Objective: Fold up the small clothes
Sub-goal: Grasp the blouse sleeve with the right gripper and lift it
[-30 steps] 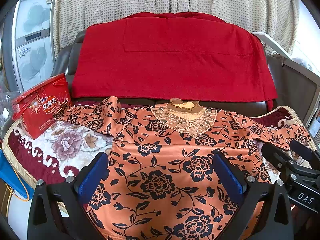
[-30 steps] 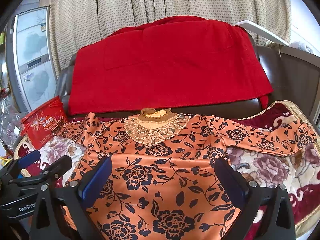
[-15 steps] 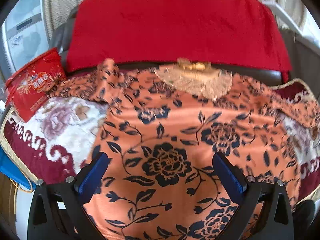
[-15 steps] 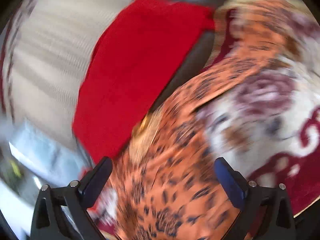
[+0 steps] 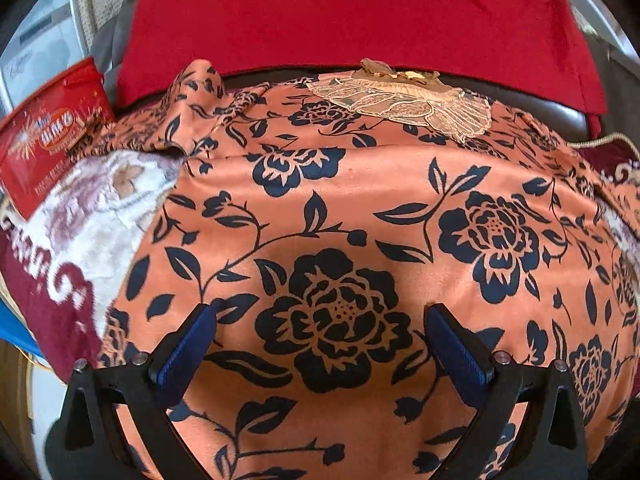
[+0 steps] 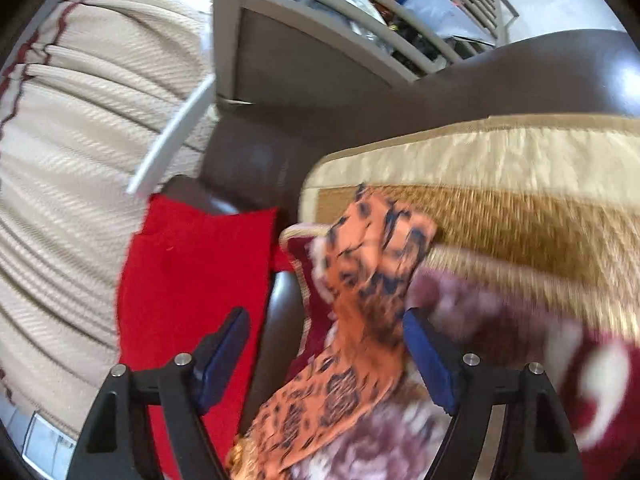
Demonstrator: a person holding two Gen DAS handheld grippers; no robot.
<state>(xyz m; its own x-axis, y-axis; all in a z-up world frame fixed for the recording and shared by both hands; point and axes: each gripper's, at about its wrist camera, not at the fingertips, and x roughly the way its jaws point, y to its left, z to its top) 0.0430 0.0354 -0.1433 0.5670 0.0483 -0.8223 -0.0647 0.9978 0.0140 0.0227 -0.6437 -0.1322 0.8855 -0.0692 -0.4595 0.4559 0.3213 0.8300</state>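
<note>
Blouse point(image 5: 360, 208) spread flat on blanket point(image 5: 92, 216) over sofa seat. Lace collar point(image 5: 404, 100) at far edge, against backrest. Throw point(image 5: 340, 12) draped over backrest behind. Box point(image 5: 48, 136) left of blouse, on blanket.

Home living room: leather sofa point(image 6: 540, 80), floral blanket point(image 5: 92, 216), curtains point(image 6: 80, 160), cluttered shelf point(image 6: 400, 12).

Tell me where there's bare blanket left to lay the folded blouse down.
Little shows. One bare patch of floral blanket lies between the red box and the orange blouse. More lies beside the sleeve at the open right tongs. The blouse fills the middle under the open left tongs.
</note>
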